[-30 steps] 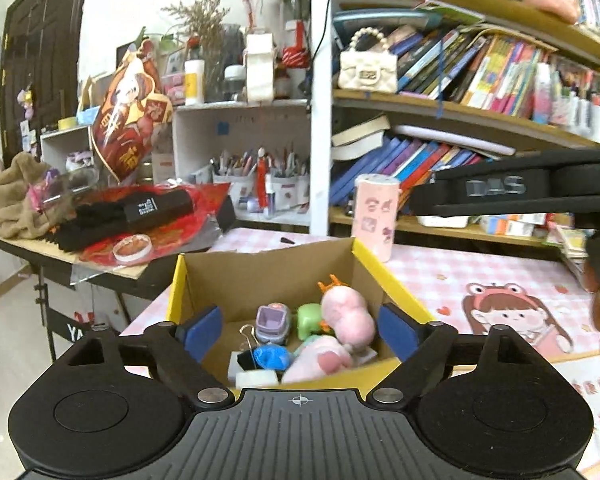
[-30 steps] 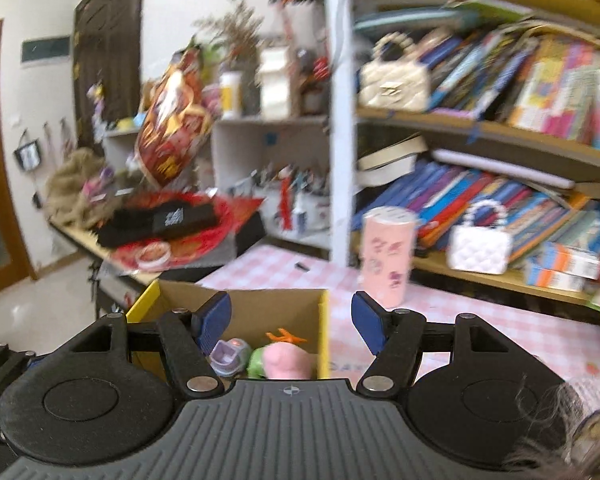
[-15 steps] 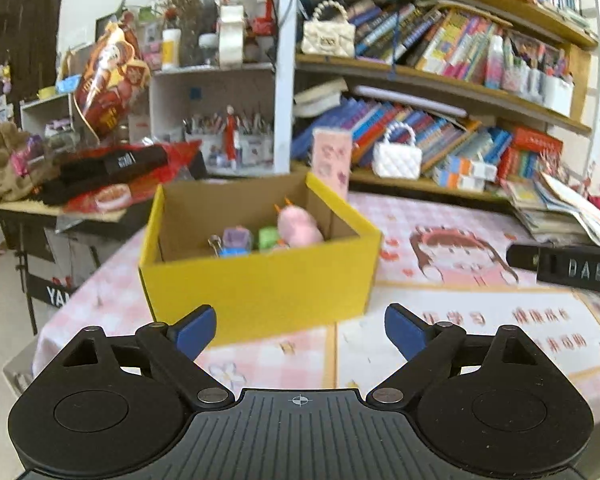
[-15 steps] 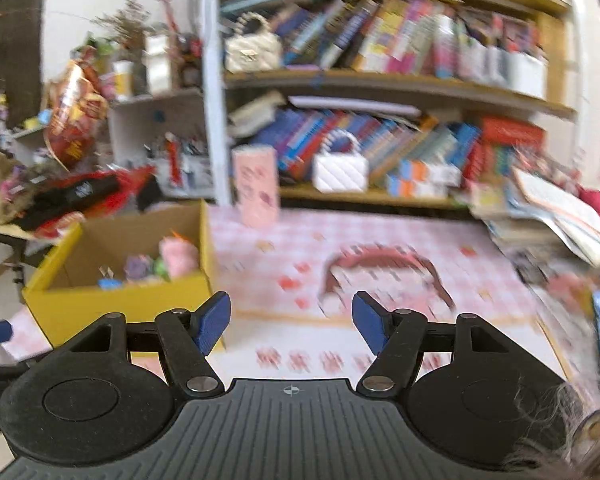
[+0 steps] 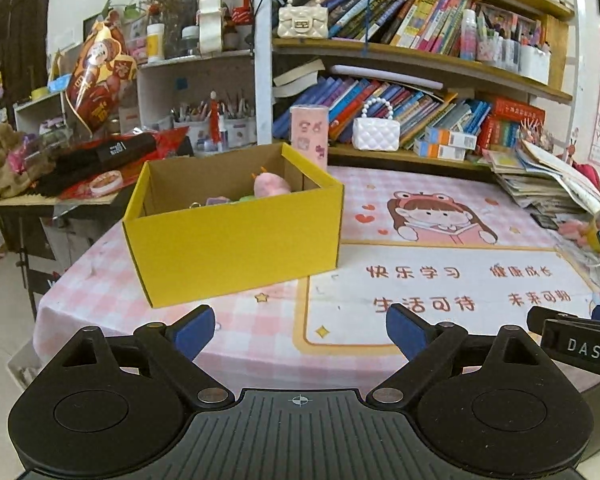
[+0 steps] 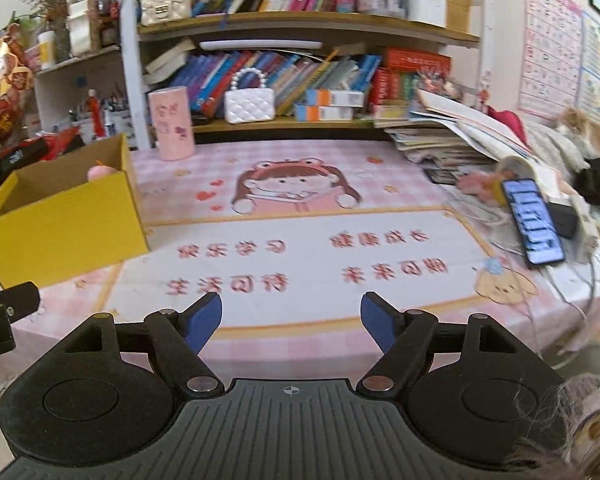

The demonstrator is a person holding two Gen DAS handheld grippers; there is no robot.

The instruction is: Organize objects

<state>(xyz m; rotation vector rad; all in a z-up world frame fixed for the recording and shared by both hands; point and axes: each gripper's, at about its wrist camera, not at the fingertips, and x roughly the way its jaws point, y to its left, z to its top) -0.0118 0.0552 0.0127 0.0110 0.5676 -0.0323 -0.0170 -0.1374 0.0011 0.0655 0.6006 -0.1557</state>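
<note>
A yellow cardboard box (image 5: 236, 246) stands on the left part of the pink checked table mat (image 5: 440, 292). Inside it lie a pink plush toy (image 5: 271, 186) and other small toys, mostly hidden by the front wall. My left gripper (image 5: 300, 330) hovers near the table's front edge, open, with nothing between its fingers. In the right wrist view the box (image 6: 64, 224) sits at the left, and my right gripper (image 6: 291, 316) hangs over the mat's front part. Its jaws are opening and nothing lies between them. The right gripper's side (image 5: 580, 346) shows at the left view's right edge.
A pink cylinder (image 6: 171, 122) and a white quilted handbag (image 6: 249, 105) stand at the table's back by the bookshelf. Stacked books and papers (image 6: 444, 136) and a lit phone (image 6: 534, 226) crowd the right side. A cluttered side table (image 5: 80, 172) stands left.
Both grippers pulled back from over the box toward the table's front edge and sank. The right gripper swung right to face the mat's middle, and its jaws widened.
</note>
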